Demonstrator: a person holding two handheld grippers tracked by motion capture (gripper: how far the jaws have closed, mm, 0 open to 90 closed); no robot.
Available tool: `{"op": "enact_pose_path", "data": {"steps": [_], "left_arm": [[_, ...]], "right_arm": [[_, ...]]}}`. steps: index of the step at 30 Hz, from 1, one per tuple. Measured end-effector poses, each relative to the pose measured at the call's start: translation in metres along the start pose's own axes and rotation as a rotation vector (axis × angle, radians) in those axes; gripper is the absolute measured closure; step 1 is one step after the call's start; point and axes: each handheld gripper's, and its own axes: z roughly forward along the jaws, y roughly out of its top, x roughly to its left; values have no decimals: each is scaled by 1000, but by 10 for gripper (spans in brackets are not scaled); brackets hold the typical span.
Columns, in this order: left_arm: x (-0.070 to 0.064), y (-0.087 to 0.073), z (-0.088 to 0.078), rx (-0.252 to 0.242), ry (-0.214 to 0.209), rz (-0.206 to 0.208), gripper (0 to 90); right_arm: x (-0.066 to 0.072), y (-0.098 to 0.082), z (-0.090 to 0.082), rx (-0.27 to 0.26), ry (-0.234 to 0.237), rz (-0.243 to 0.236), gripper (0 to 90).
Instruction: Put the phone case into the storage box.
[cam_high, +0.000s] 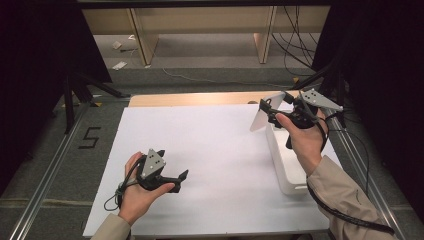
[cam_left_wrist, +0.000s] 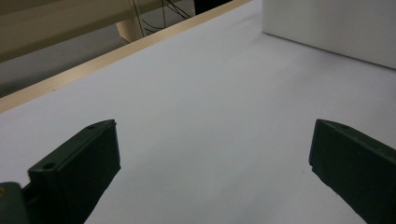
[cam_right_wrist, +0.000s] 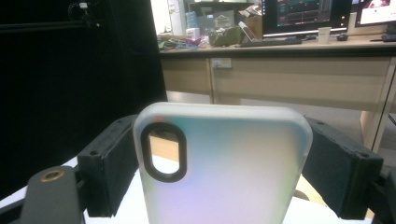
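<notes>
Right hand-held gripper pinches a translucent phone case by its sides, above a white box. Left hand-held gripper spread wide, bare tabletop between its jaws.

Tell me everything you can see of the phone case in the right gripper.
The phone case is a translucent, frosted white shell, plastic or silicone by its look, with rounded corners and a faint rainbow sheen. An oval camera cutout with a dark rim sits near one top corner. It is empty, no phone inside. The right gripper clamps it by its two long edges, holding it in the air above the far end of the white box.
</notes>
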Motion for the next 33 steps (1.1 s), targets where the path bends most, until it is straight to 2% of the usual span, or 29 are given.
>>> {"op": "enact_pose_path", "data": {"steps": [25, 33], "left_arm": [[1, 0, 0, -4, 3, -6, 16], [1, 0, 0, -6, 2, -7, 18]], "right_arm": [[-19, 3, -4, 9, -76, 16, 181], [-23, 3, -5, 11, -88, 17, 181]]}}
